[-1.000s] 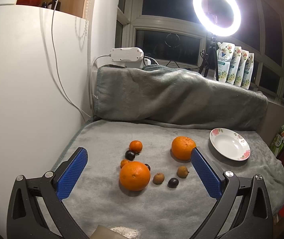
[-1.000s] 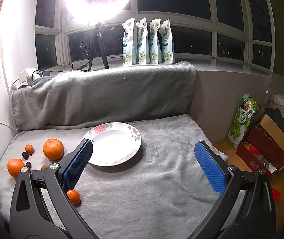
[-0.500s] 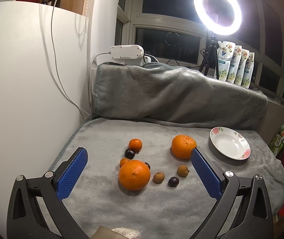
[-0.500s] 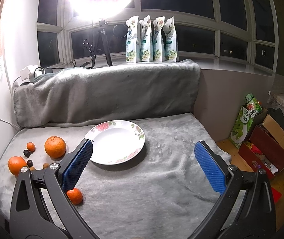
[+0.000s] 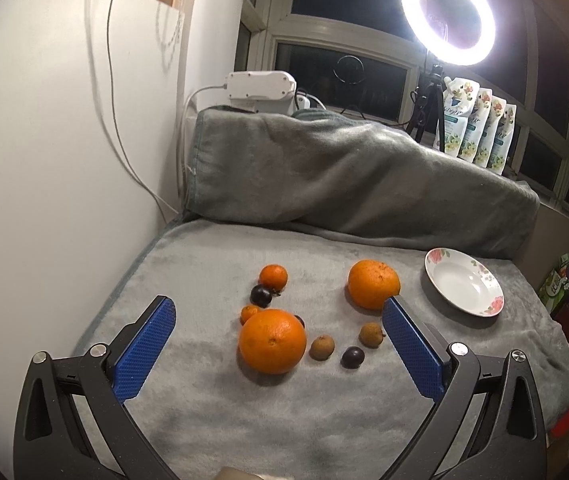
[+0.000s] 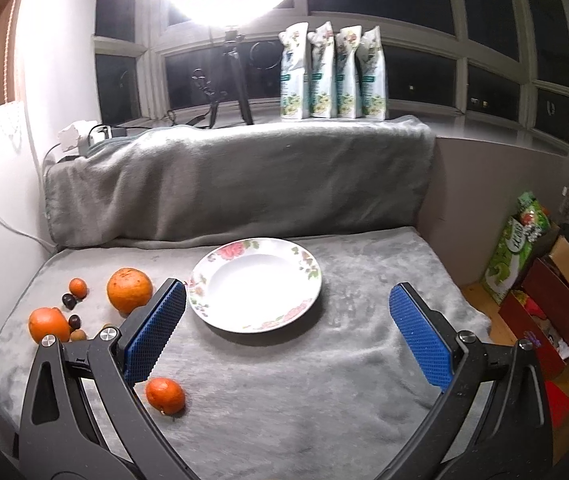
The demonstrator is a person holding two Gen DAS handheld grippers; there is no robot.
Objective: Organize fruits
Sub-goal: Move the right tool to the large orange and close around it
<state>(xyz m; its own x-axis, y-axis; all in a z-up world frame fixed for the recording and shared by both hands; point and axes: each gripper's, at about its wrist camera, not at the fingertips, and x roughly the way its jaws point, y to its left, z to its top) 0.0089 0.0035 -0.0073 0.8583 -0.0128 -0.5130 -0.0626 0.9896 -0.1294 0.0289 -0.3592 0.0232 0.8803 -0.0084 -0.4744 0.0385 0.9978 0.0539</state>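
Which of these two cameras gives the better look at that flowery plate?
The right wrist view: the plate sits near the middle of the picture, its whole floral rim visible and its bowl bare. In the left wrist view the same plate lies far off to the right, seen at a slant, with only parts of the flower pattern readable.

left wrist: low, faces fruit | right wrist: faces plate (image 6: 255, 285) | shared: plate, fruit
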